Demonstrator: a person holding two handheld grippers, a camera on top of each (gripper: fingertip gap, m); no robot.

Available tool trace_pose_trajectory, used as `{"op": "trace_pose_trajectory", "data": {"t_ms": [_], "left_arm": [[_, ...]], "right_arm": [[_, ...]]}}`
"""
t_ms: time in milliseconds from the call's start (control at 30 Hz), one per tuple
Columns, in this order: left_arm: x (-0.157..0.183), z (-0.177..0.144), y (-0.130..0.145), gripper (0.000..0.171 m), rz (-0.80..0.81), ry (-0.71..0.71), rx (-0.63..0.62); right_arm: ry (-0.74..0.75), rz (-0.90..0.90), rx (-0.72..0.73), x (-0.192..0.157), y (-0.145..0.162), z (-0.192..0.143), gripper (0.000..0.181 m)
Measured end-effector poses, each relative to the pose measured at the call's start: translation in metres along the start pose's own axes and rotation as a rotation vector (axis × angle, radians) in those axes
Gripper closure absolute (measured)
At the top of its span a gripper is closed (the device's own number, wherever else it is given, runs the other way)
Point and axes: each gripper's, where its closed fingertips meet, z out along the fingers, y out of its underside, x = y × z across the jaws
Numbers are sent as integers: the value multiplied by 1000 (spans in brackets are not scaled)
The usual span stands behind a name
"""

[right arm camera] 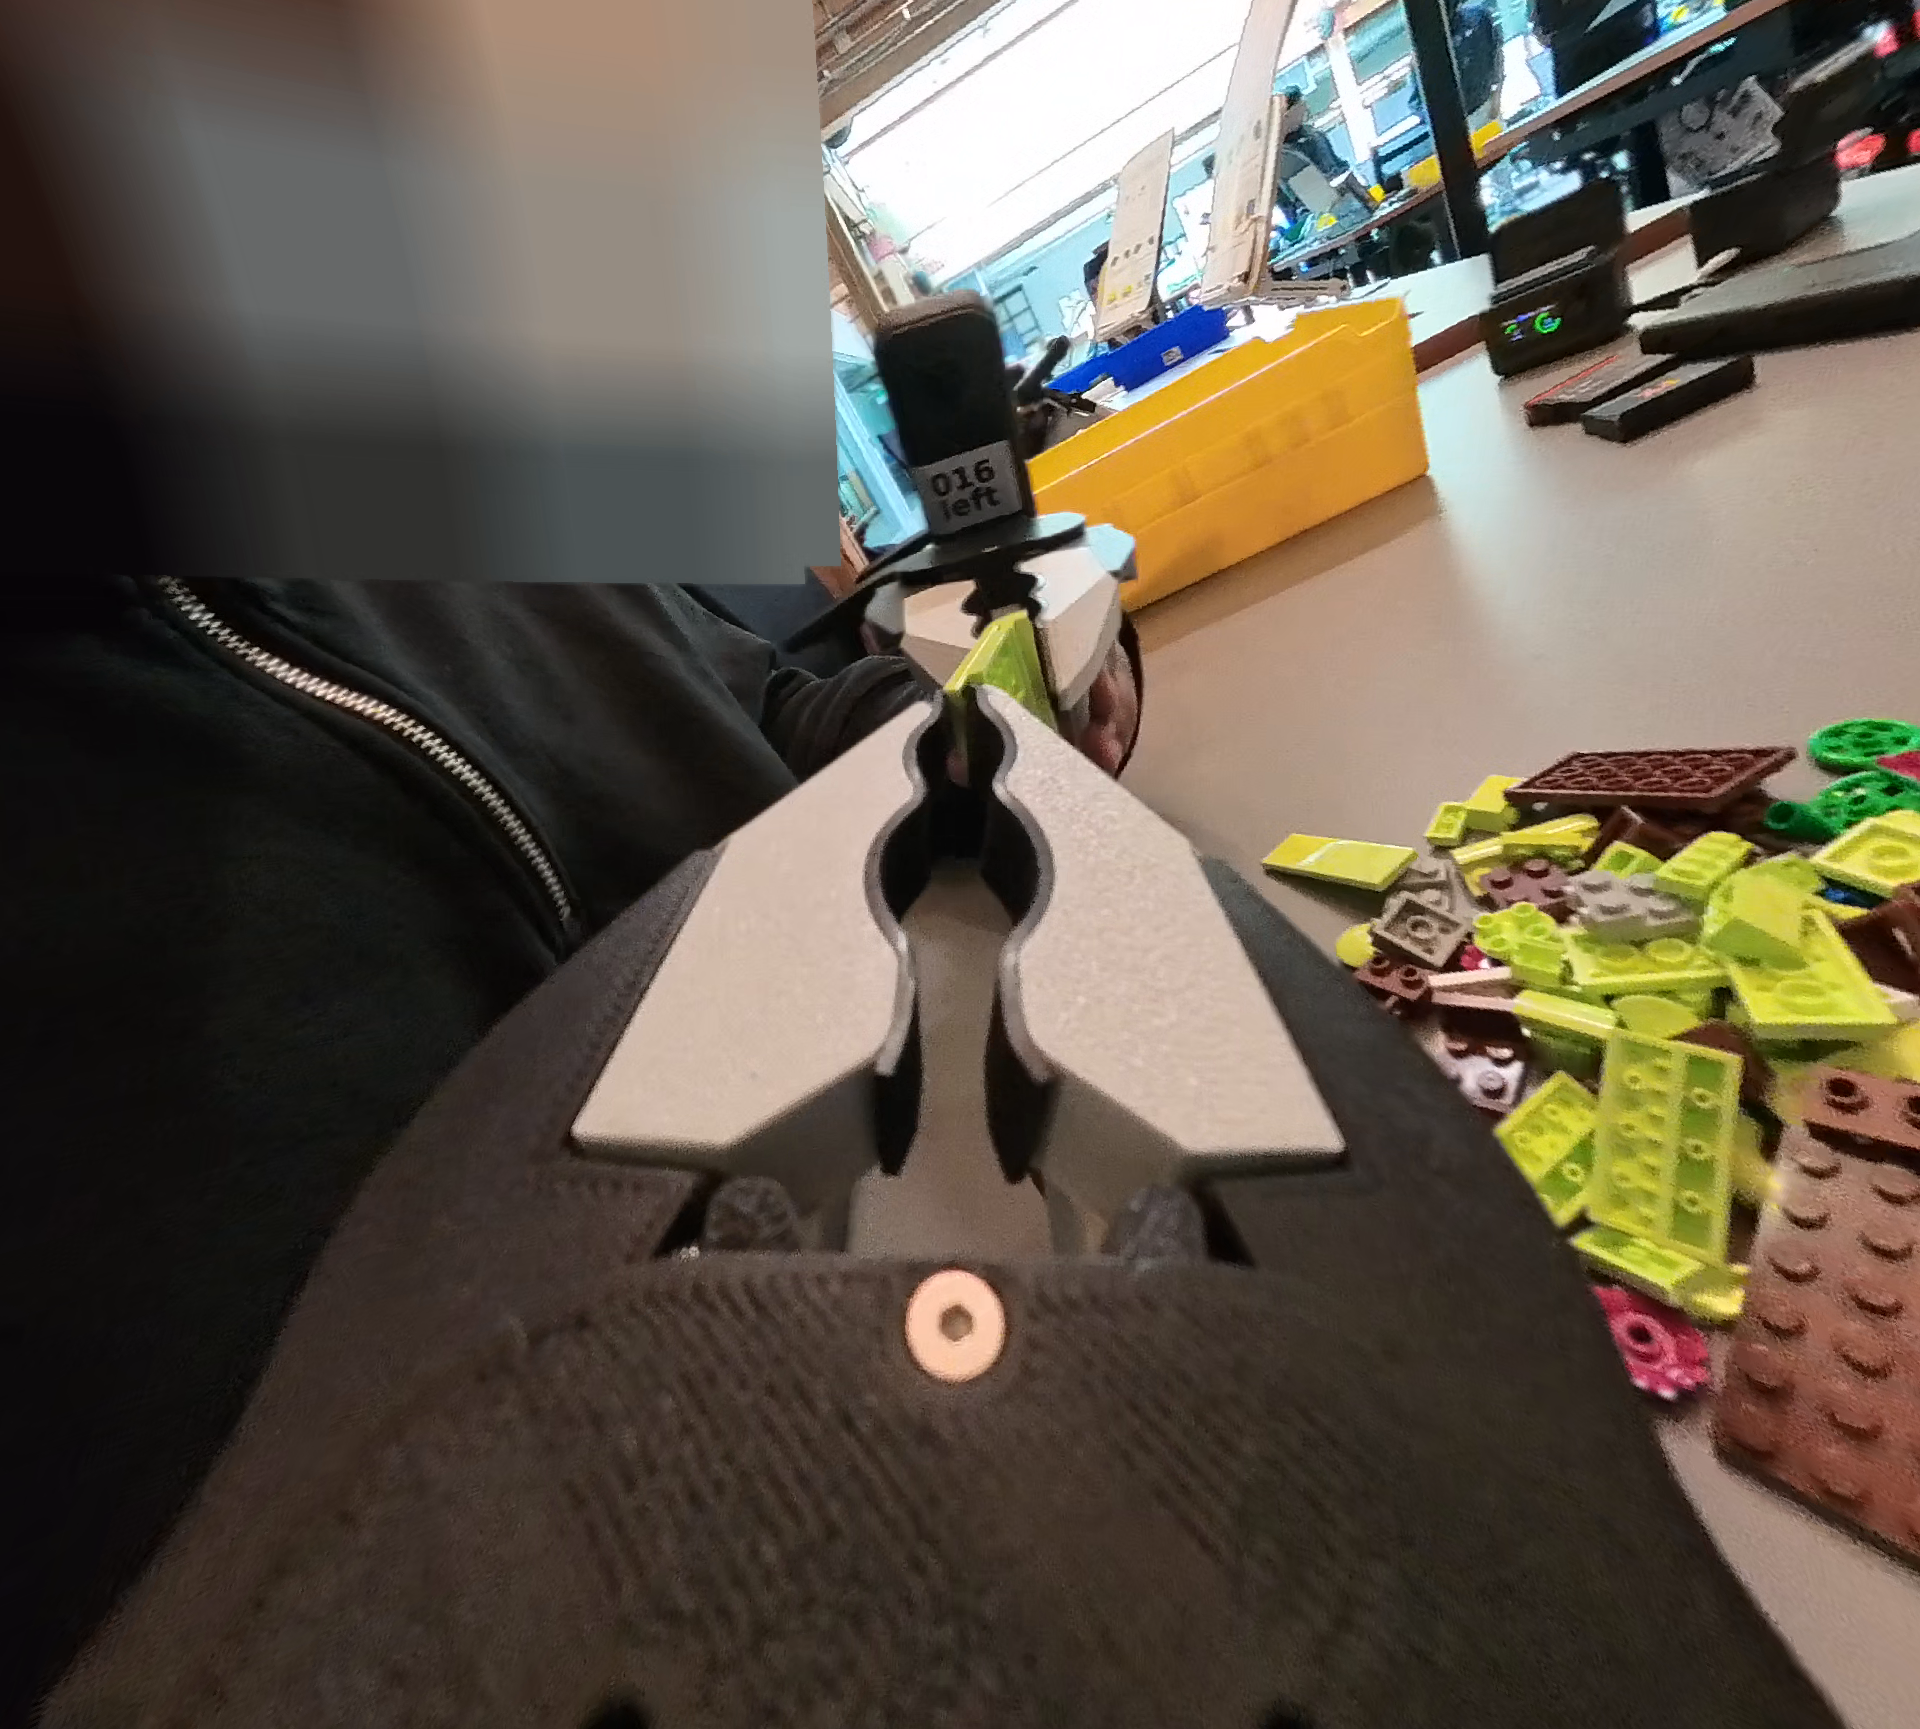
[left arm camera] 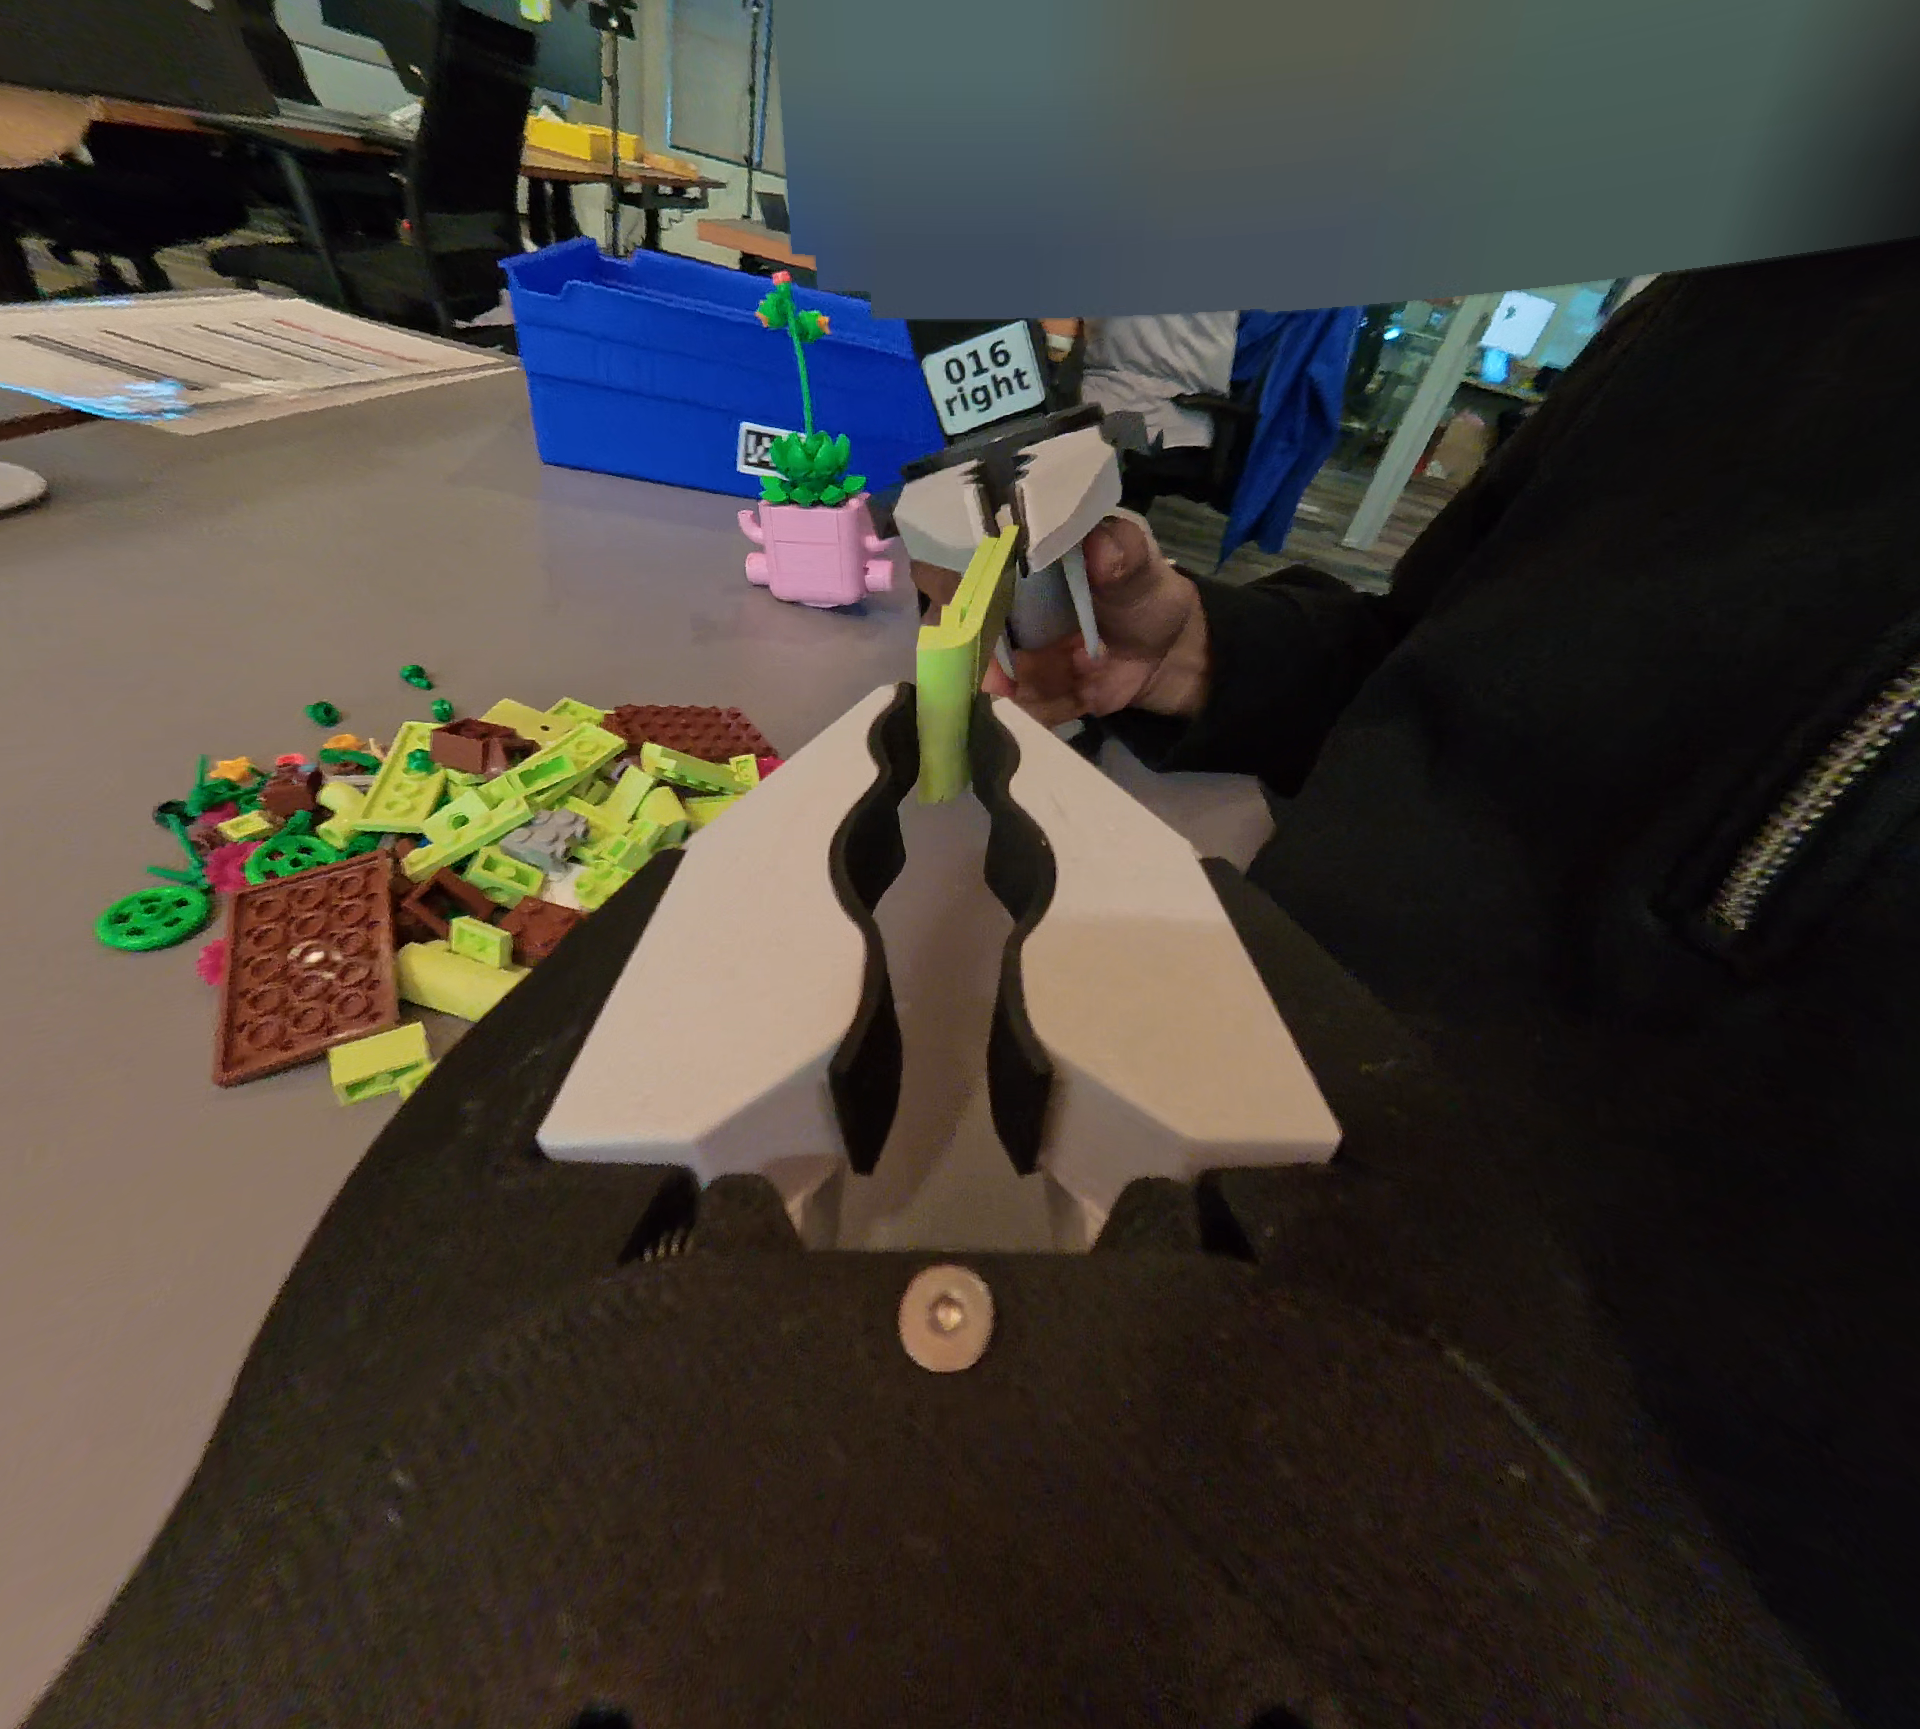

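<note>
Claws met tip to tip above the grey tabletop [left arm camera: 312, 599], both closed on lime-green plates. The left claw [left arm camera: 940, 739] pinched a flat lime plate [left arm camera: 945, 723] between its black wavy pads, the plate standing on edge and rising out past the fingertips. The right claw [left arm camera: 1003, 526], seen beyond it and held by a hand [left arm camera: 1127, 630], gripped a second lime plate [left arm camera: 987, 583] that slanted down to touch the top of the first. In the right wrist view the right claw [right arm camera: 961, 723] was closed narrow on a lime plate edge, and the left claw [right arm camera: 1013, 630] faced it with its own lime piece [right arm camera: 1003, 656]; whether the two plates were locked together or only touching could not be told.

The plates were thin, smooth-sided and bright yellow-green, one showing a stepped end.

A loose pile of bricks [left arm camera: 468, 838] lay on the tabletop to the left claw's left, well apart: lime plates, brown studded plates [left arm camera: 307, 967], green wheels [left arm camera: 151, 916] and small pink bits. A pink brick pot with a green plant and tall stem [left arm camera: 816, 526] stood farther back, before a blue bin [left arm camera: 665, 370]. A yellow bin [right arm camera: 1247, 443] sat on the far tabletop. The person's black zipped jacket [right arm camera: 312, 796] filled the side.
</note>
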Motion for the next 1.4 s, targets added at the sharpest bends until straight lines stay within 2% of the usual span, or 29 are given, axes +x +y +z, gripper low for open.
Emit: {"op": "trace_pose_trajectory", "data": {"t_ms": [100, 167, 333, 433, 533, 600, 700, 800, 967, 1067, 1167, 1267, 1400], "left_arm": [[11, -1, -3, 167, -161, 156, 29], [25, -5, -4, 167, -265, 318, 38], [54, -15, -15, 168, -350, 551, 86], [47, -15, -15, 169, -350, 512, 92], [29, -10, -9, 169, -320, 378, 64], [22, -6, -4, 168, -298, 316, 33], [24, -4, 1, 168, -288, 318, 7], [28, -3, 2, 168, -294, 343, -3], [35, 0, 7, 168, -296, 371, -41], [33, 1, 7, 168, -315, 356, -34], [17, -3, 0, 168, -388, 321, 27], [7, -13, -6, 169, -399, 309, 61], [9, -7, -7, 169, -425, 309, 66]], "right_arm": [[-65, 23, -5, -9, 1, 0, 180], [-137, 44, -16, -19, 3, 3, 180], [-351, 200, -17, -42, 6, 6, 179], [-329, 230, 13, -34, 3, 7, 180], [-136, 35, 17, -13, 1, 3, 178], [-16, -101, 25, -4, -2, 3, 152], [31, -165, 2, -3, 2, 9, 144], [-4, -150, -67, -6, 14, 16, 159], [-72, -114, -78, -15, 18, 19, 176], [-70, -108, -81, -16, 19, 19, 178], [-131, -99, -80, -28, 17, 20, 179], [-50, -173, -94, -19, 17, 19, 179], [-50, -141, -40, -17, 7, 10, 178]]}}
